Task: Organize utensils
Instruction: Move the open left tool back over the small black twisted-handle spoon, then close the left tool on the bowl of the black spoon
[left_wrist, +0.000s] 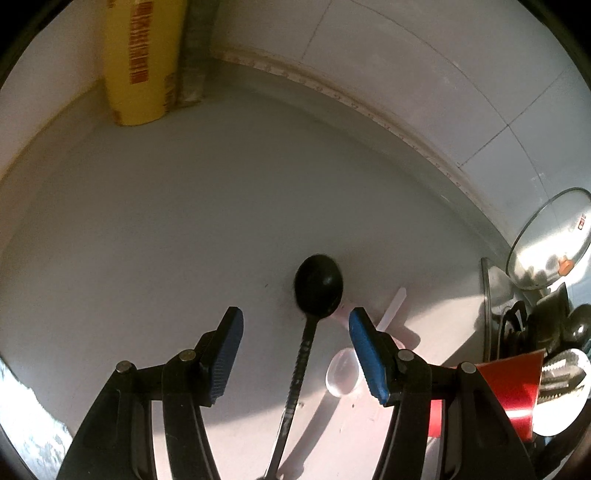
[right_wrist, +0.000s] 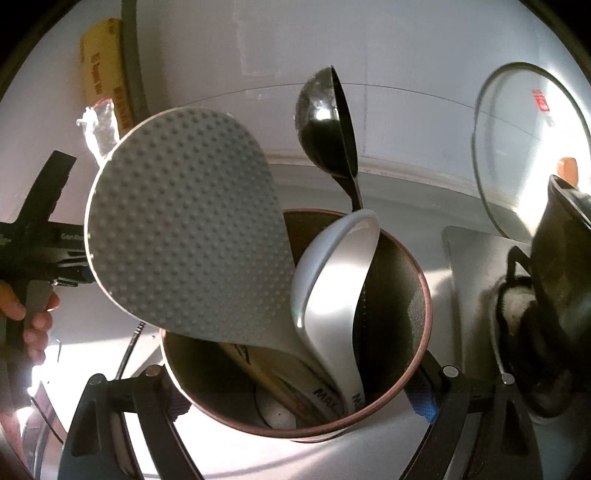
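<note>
On the pale counter (left_wrist: 155, 229), a black ladle (left_wrist: 318, 286) lies flat, and the left gripper (left_wrist: 295, 343) hangs over its handle, blue pads spread wide apart on either side, touching nothing. Just right of the ladle sits a clear plastic spoon (left_wrist: 343, 371). Further right of the ladle, the red utensil holder (right_wrist: 413, 280) sits clasped between the right gripper (right_wrist: 301, 402) pads, one on each side of its wall. Inside the holder: a dimpled rice paddle (right_wrist: 184, 229), a white soup spoon (right_wrist: 340, 280) and a second dark ladle (right_wrist: 328, 125). A glass lid (right_wrist: 524, 122) leans behind the holder.
</note>
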